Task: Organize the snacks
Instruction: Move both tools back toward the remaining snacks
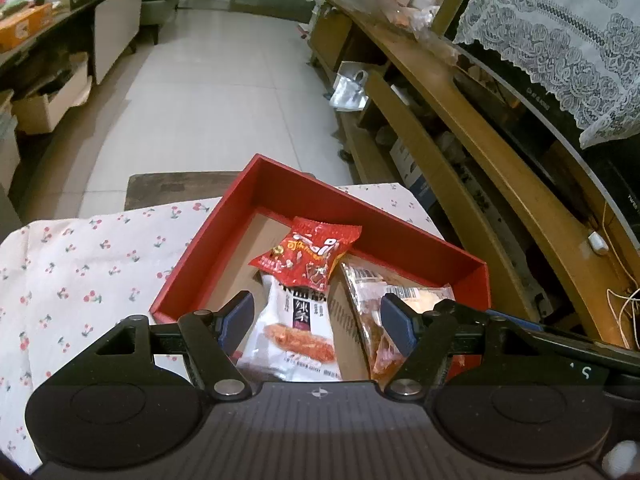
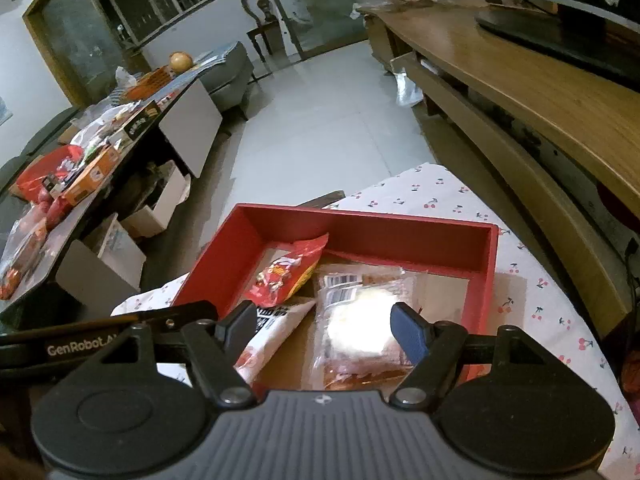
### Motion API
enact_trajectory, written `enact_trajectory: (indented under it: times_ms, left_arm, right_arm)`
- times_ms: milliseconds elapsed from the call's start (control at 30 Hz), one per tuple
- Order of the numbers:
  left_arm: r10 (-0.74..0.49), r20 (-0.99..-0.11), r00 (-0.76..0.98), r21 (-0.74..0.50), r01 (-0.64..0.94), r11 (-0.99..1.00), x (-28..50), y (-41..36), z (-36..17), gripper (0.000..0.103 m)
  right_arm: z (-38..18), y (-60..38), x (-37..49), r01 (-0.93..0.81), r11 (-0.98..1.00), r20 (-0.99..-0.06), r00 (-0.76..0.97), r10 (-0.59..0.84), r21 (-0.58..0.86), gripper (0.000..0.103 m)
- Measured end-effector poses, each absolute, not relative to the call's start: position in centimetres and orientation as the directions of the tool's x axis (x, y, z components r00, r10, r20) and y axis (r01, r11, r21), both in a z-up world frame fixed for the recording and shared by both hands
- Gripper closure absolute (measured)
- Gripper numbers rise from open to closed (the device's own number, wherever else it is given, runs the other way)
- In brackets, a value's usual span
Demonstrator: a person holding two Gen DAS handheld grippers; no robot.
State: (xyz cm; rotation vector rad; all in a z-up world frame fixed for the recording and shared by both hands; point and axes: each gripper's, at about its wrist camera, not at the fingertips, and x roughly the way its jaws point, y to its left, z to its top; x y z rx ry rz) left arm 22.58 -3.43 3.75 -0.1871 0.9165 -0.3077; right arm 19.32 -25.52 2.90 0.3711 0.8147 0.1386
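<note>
Left wrist view shows three snack packets lying in the red box (image 1: 280,184): a red packet (image 1: 308,258) resting on top of a white packet (image 1: 298,320), and a clear packet (image 1: 384,300) just beside them toward the box's right wall. The right wrist view shows the same three, with the clear packet (image 2: 360,312) glaring under the light, the red packet (image 2: 288,270) toward the far left corner and the white packet (image 2: 268,336) running to the near edge.

The red box (image 2: 408,236) sits on a cherry-print cloth (image 1: 80,272) near its far edge, and no loose snacks show on the cloth around it.

The left gripper (image 1: 318,320) hangs over the white packet with its jaws apart and nothing between the pads. The right gripper (image 2: 324,326) hangs over the clear packet, likewise released and empty.

Judging by this, the gathering looks largely done; the packets overlap untidily, so straightening them may remain. The low table (image 2: 48,208) across the floor is piled with other packets, and whether those belong to the task cannot be told.
</note>
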Motion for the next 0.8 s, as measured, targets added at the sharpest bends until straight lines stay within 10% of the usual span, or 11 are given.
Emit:
enact_trajectory:
  times_ms: [800]
  left_arm:
    - [-0.333,-0.759,0.559,-0.283,0.178,0.942,15.3,-0.1,3.6,0.029]
  right_arm:
    - [2.1,-22.3,12.6,-0.052,0.902,-0.696,0.618,0.366,0.429,0.016]
